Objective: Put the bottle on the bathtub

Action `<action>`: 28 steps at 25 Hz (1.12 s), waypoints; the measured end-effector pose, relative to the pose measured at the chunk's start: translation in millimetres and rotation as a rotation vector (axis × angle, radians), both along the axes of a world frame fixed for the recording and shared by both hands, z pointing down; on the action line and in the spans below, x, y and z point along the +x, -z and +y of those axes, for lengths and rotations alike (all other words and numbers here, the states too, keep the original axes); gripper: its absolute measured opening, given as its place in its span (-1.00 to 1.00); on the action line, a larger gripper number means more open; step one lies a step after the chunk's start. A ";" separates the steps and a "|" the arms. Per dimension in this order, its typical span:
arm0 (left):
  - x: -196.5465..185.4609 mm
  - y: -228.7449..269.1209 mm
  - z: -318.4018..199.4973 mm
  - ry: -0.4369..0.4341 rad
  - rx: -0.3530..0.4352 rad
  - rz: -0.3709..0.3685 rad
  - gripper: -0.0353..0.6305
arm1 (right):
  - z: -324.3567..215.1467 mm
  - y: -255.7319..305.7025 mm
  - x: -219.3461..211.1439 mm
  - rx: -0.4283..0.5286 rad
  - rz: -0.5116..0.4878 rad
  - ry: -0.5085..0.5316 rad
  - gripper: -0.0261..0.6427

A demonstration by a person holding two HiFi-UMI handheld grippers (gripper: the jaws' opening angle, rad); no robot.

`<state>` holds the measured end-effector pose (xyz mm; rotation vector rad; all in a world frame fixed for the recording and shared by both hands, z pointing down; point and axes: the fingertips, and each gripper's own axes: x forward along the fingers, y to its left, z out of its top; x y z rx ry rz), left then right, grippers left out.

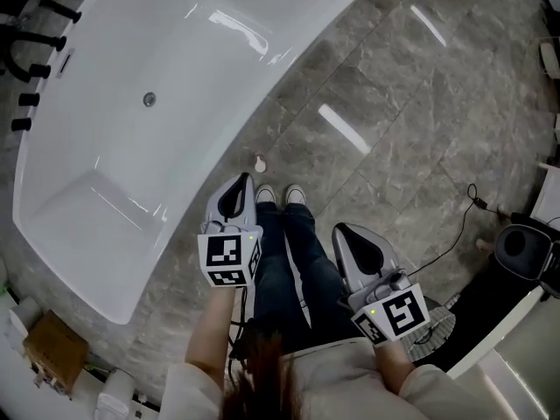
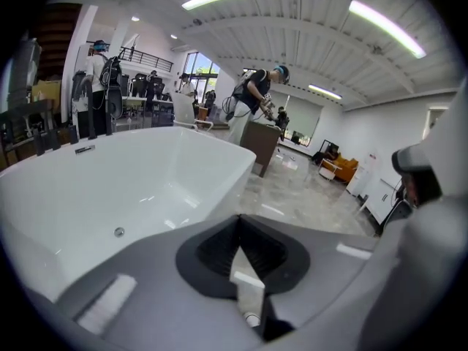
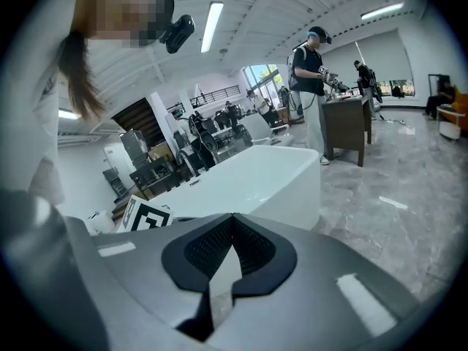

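Observation:
The white bathtub [image 1: 175, 86] fills the upper left of the head view, with its drain [image 1: 149, 100] showing in the basin. A small pale object [image 1: 260, 160] lies on the grey floor just beside the tub's near wall; it is too small to tell whether it is the bottle. My left gripper [image 1: 236, 195] is held over the person's feet, shut and holding nothing. My right gripper [image 1: 350, 243] is a little nearer and to the right, also shut and holding nothing. The left gripper [image 2: 239, 232] faces the tub [image 2: 110, 189]. From the right gripper [image 3: 232, 229] the tub [image 3: 256, 181] stands further off.
Black tap fittings [image 1: 35, 51] stand at the tub's far left end. A cardboard box [image 1: 52, 348] and white containers sit at the lower left. A cable [image 1: 464, 226] and a dark round unit [image 1: 525, 252] are on the floor at right. Other people [image 2: 256, 93] work in the background.

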<state>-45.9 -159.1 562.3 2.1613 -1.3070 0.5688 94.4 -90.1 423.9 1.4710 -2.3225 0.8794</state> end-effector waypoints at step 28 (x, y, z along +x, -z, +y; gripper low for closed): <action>-21.9 278.9 6.4 0.102 0.324 0.108 -0.75 | -20.3 163.3 1.5 0.272 -0.002 0.058 -0.93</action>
